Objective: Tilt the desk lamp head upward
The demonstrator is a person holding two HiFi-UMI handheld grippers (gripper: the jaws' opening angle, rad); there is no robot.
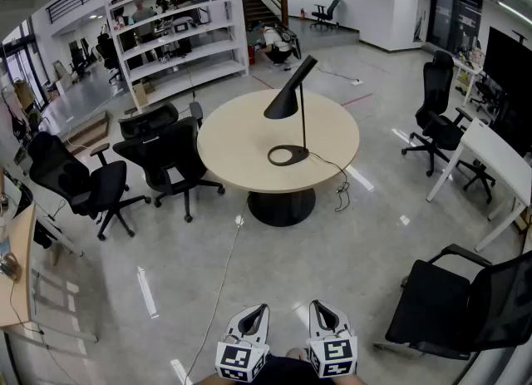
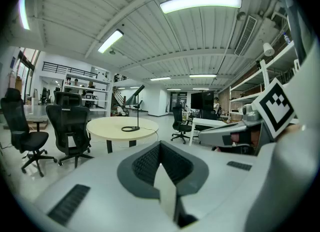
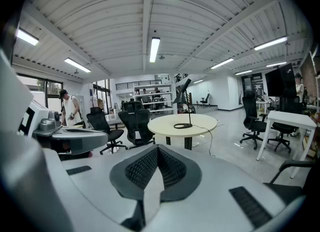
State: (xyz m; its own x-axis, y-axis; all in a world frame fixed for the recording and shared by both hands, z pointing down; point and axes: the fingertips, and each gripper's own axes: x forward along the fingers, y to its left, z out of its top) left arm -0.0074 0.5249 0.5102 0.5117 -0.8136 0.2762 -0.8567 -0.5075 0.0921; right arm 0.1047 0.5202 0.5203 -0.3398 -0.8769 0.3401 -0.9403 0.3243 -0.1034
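desk lamp [image 1: 284, 102] on table [image 1: 241, 144]; capped person [image 3: 70, 109] only in right gripper view

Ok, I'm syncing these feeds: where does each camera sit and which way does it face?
Head view: on the person's head, steeply down at the round table with the desk lamp; left gripper and right gripper at bottom edge.
Left gripper view: on the left gripper, along its shut jaws towards the table; right gripper at right.
Right gripper view: on the right gripper, along its shut jaws towards the table; left gripper at left.
Shared: all show the table and lamp.
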